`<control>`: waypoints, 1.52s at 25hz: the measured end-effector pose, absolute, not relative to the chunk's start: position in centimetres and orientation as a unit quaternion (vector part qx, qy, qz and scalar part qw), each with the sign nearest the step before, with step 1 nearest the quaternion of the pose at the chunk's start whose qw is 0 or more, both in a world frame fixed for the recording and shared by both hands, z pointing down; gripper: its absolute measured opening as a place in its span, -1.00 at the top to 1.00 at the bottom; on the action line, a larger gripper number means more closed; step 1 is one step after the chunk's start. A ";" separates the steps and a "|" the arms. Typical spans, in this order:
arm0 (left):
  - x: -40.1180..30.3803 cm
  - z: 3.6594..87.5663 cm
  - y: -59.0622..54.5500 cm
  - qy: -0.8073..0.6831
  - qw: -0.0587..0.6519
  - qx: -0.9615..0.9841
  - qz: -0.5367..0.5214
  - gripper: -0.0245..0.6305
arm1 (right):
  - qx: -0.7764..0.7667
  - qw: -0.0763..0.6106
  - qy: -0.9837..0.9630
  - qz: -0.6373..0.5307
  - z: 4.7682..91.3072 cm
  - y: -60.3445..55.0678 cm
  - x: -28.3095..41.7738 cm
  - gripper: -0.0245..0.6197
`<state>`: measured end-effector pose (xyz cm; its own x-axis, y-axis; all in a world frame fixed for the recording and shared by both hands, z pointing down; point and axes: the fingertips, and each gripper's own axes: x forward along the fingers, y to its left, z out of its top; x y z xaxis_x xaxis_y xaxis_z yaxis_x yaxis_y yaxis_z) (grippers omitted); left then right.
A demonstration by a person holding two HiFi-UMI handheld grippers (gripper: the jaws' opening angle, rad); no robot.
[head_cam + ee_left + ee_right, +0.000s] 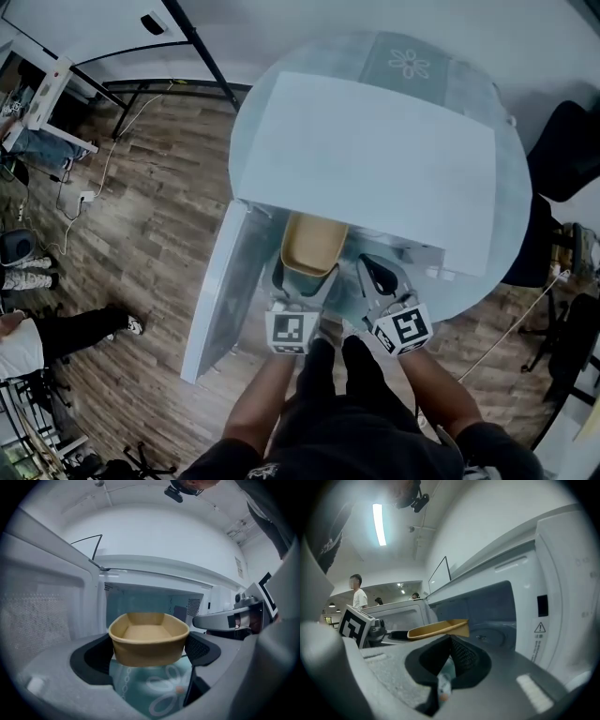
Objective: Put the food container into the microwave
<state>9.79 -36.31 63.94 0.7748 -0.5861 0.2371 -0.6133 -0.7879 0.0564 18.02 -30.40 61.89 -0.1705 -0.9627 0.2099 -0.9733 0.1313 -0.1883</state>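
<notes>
Two forearms reach up from the bottom edge. The left tongs [302, 284] pinch the tan food container [312, 242] by its sides at the microwave [375, 159] mouth. The right tongs [377, 272], pressed together, hover just right. The open door [220, 291] juts lower left. A warning-triangle label [540, 627] has print too small to read. The round table [514, 234] lies beneath.

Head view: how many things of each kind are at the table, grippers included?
Tan rounded paper food container: 1
White microwave, door open: 1
Round table with pale floral cloth: 1
Handheld grippers: 2 (left gripper, right gripper)
Total: 5
</notes>
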 end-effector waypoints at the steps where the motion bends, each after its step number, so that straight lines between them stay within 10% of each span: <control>1: 10.1 64.2 -36.6 -0.318 0.067 0.940 0.105 -0.55 | 0.648 0.018 -0.748 0.141 62.0 -30.6 18.3 0.92; 38: 17.5 70.0 -42.5 -0.307 0.050 0.937 0.162 -0.56 | 0.671 0.024 -0.720 0.178 66.9 -31.9 20.2 0.92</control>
<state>17.46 -42.50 69.99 0.7591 -0.5594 0.3329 -0.5914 -0.8063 -0.0065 20.22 -31.89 66.89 -0.0995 -0.9566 0.2738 -0.9737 0.0369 -0.2248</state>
